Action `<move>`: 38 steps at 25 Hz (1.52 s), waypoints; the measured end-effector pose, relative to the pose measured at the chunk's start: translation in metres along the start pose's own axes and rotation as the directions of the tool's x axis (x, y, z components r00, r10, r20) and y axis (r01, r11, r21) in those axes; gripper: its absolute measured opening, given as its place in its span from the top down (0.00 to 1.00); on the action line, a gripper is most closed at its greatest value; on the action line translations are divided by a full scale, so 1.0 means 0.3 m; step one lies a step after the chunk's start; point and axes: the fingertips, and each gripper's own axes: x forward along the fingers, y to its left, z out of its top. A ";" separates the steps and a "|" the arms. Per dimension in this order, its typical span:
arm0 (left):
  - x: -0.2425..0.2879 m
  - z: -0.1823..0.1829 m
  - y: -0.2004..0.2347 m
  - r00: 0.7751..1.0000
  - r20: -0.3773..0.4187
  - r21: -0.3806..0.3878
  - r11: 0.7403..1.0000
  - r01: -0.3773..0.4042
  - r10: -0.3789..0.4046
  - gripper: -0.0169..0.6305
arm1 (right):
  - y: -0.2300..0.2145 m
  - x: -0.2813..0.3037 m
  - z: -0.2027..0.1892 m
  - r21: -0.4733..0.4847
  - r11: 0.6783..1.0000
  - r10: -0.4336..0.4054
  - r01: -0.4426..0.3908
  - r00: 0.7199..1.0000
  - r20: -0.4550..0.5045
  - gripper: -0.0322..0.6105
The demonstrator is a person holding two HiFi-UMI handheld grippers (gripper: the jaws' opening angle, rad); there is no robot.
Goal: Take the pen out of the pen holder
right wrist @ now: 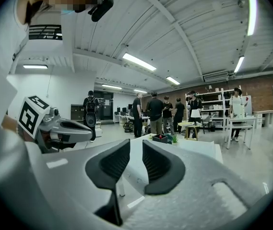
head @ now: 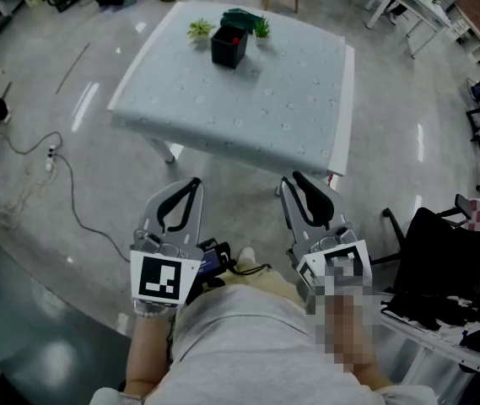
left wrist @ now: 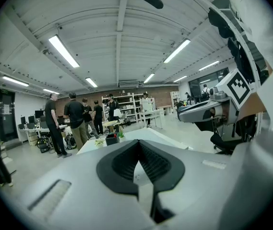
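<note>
A black pen holder [head: 228, 45] stands at the far side of the pale table [head: 290, 108], with something red showing at its top; I cannot make out a pen. It appears small and far off as the pen holder [left wrist: 111, 139] in the left gripper view and the pen holder [right wrist: 163, 138] in the right gripper view. Both grippers are held close to the person's body, well short of the table. The left gripper [head: 193, 184] has its tips together and is empty [left wrist: 137, 145]. The right gripper [head: 291, 179] stands open with a narrow empty gap [right wrist: 136, 146].
Two small potted plants [head: 199, 29] [head: 261, 28] and a dark green object [head: 241, 15] flank the holder. A cable [head: 62, 175] lies on the floor at left. A black chair [head: 442, 251] is at right. Several people [left wrist: 76, 119] stand beyond the table.
</note>
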 end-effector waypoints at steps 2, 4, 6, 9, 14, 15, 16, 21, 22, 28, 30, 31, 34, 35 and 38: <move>-0.003 -0.001 0.005 1.000 0.004 -0.001 1.000 0.001 -0.001 0.95 | 0.000 0.000 0.001 0.000 1.000 -0.011 0.011 1.000 0.003 0.80; -0.008 -0.001 0.013 1.000 0.009 -0.003 1.000 0.002 -0.002 0.95 | 0.003 0.003 0.000 0.002 1.000 -0.017 0.017 1.000 0.002 0.80; -0.014 -0.002 0.022 1.000 0.011 0.000 1.000 0.006 -0.006 0.95 | 0.012 0.007 0.001 0.003 1.000 -0.022 0.022 1.000 0.003 0.80; -0.028 -0.005 0.037 1.000 0.013 0.005 1.000 0.011 -0.011 0.95 | 0.032 0.010 0.004 0.004 1.000 -0.030 0.030 1.000 0.008 0.80; -0.055 -0.011 0.054 0.999 0.027 0.011 1.000 0.021 -0.022 0.95 | 0.062 0.008 0.003 0.004 0.999 -0.052 0.052 0.998 0.019 0.80; -0.061 -0.015 0.059 0.999 0.027 0.013 1.000 0.024 -0.025 0.95 | 0.068 0.006 0.003 0.006 0.998 -0.058 0.058 0.998 0.021 0.80; -0.066 -0.018 0.063 0.999 0.028 0.016 0.999 0.028 -0.028 0.95 | 0.074 0.005 0.004 0.008 0.998 -0.064 0.064 0.998 0.023 0.80; -0.080 -0.025 0.078 0.999 0.033 0.029 0.999 0.038 -0.039 0.95 | 0.092 -0.004 0.000 0.013 0.996 -0.084 0.083 0.996 0.023 0.79; -0.082 -0.025 0.081 0.999 0.034 0.030 0.999 0.038 -0.039 0.95 | 0.094 -0.004 -0.002 0.012 0.996 -0.085 0.084 0.996 0.021 0.79; -0.078 -0.034 0.101 0.999 0.036 0.022 0.999 0.024 -0.024 0.95 | 0.093 0.018 -0.007 0.007 0.997 -0.072 0.072 0.997 0.014 0.79; -0.069 -0.035 0.108 0.999 0.037 0.019 1.000 0.016 -0.017 0.95 | 0.083 0.036 -0.007 0.002 0.998 -0.065 0.065 0.998 0.013 0.79; -0.064 -0.035 0.113 0.999 0.036 0.019 1.000 0.012 -0.012 0.95 | 0.077 0.046 -0.006 0.000 0.998 -0.061 0.061 0.998 0.013 0.79; -0.046 -0.034 0.132 1.000 0.031 0.025 1.000 -0.002 0.001 0.95 | 0.058 0.082 0.006 -0.005 0.999 -0.045 0.046 0.999 0.014 0.79; -0.037 -0.033 0.138 1.000 0.030 0.024 1.000 -0.006 0.006 0.95 | 0.051 0.096 0.010 -0.007 0.999 -0.040 0.040 0.999 0.015 0.79; 0.004 -0.027 0.162 0.999 0.033 0.017 1.000 -0.021 0.020 0.95 | 0.019 0.143 0.016 -0.010 1.000 -0.025 0.025 1.000 0.017 0.79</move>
